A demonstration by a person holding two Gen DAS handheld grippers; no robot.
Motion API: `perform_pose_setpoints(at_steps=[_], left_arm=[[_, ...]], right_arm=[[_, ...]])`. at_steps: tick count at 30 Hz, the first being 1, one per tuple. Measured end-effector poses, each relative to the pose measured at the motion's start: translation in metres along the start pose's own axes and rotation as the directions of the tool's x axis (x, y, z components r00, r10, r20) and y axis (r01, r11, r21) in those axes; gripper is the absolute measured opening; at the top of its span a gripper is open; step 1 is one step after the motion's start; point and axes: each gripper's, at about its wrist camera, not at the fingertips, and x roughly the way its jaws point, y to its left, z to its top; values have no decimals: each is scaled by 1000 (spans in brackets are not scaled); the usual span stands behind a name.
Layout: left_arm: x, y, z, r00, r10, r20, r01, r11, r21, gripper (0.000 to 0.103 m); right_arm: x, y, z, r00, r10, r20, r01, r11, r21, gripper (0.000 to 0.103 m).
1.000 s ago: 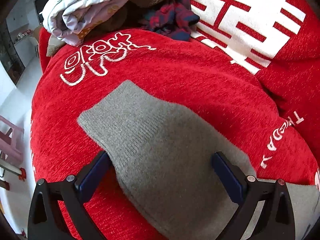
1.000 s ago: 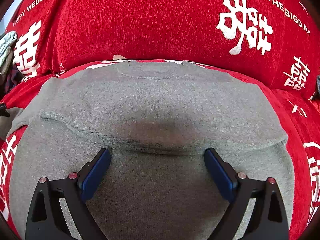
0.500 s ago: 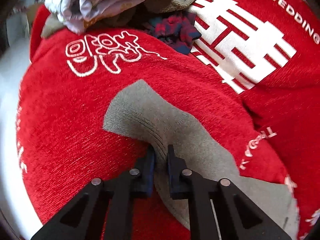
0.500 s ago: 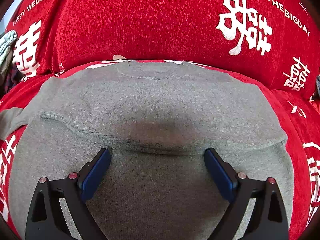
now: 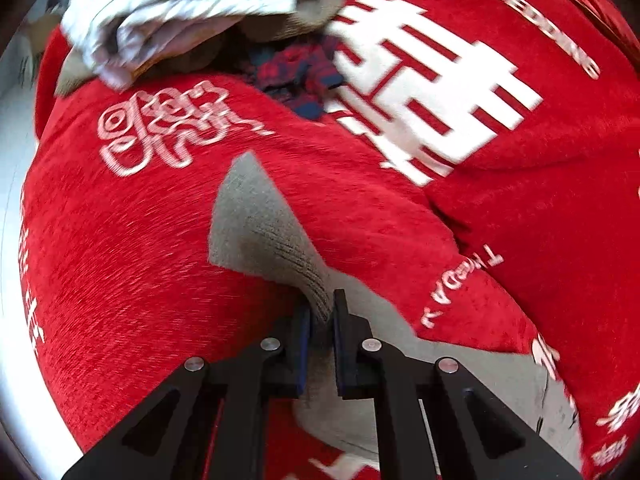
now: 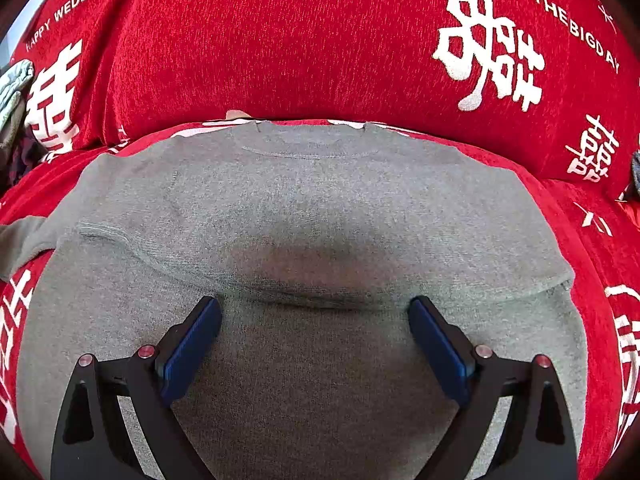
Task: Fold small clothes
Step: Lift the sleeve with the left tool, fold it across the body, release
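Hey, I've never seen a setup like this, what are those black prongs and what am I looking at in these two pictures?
Each picture comes from a camera mounted on a hand-held gripper that a person carries, one per hand, looking along its two fingers. In the left view, the left hand-held gripper is shut on the sleeve of a grey sweater, which lies on a red sofa cover with white lettering. The right hand-held gripper is open over the sweater's body. A pile of clothes sits behind.

The left-wrist view is smeared by motion blur. Beyond the left tool (image 5: 320,316), the pile of clothes (image 5: 208,12) is cut by the top edge. Beneath the right tool (image 6: 314,320), the grey sweater (image 6: 312,200) is cut by the bottom edge, its hem unseen.
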Motion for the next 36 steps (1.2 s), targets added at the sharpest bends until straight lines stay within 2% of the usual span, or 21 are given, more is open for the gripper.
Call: perform_pose_setpoints(at_steps=[6, 8, 11, 16, 25, 36], left_arm=[[-6, -61, -11, 1000, -1, -12, 2, 991, 131, 10], [-5, -87, -22, 999, 1, -43, 7, 982, 187, 10], [-10, -127, -43, 999, 13, -32, -4, 961, 278, 10], [-22, -181, -73, 999, -3, -32, 15, 930, 368, 10], [-45, -241, -98, 999, -39, -19, 44, 901, 432, 10], [-64, -302, -146, 998, -50, -27, 57, 860, 507, 10]], right_arm=[[0, 0, 0, 1000, 0, 0, 0, 1000, 0, 96], [0, 0, 0, 1000, 1, 0, -1, 1000, 1, 96], [0, 0, 0, 1000, 1, 0, -1, 1000, 1, 96], [0, -2, 0, 1000, 14, -1, -14, 1000, 13, 96], [-12, -9, -4, 996, 74, -47, -75, 997, -21, 96], [-39, -64, -4, 999, 38, -16, -38, 999, 21, 96]])
